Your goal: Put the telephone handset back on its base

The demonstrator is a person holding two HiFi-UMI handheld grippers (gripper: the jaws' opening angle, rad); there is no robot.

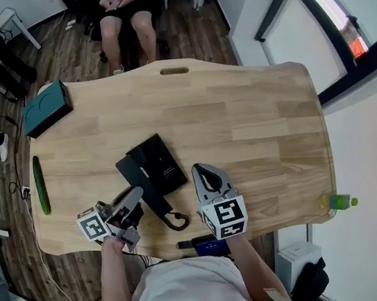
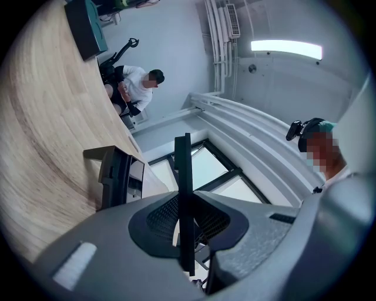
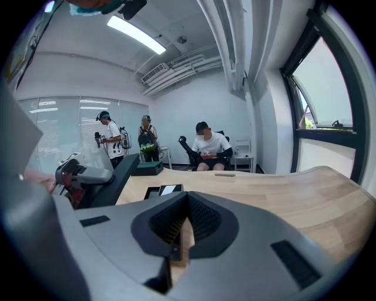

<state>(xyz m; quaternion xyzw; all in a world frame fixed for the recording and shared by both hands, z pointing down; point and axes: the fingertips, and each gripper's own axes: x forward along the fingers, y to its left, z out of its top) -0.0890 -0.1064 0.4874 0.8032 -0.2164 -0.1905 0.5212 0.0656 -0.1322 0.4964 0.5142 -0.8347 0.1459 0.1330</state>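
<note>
Between the Left Jaws: Handset Awaiting Its Base

Closest, the left tongs (image 1: 133, 195) were clamped on the handset (image 3: 111, 177), tilted upward; alongside, the right tongs (image 1: 204, 172) sat closed, empty. Just beyond the left tips lay the base (image 1: 158, 159). Carrying seemed underway; next the handset would need levelling over the base, then lowering.

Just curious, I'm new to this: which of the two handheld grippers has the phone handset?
The left gripper: its jaws are clamped on the black handset. The right gripper holds nothing between its jaws.

On the table (image 1: 254, 122), handset (image 1: 147, 196) is left of base (image 1: 160, 159).
</note>
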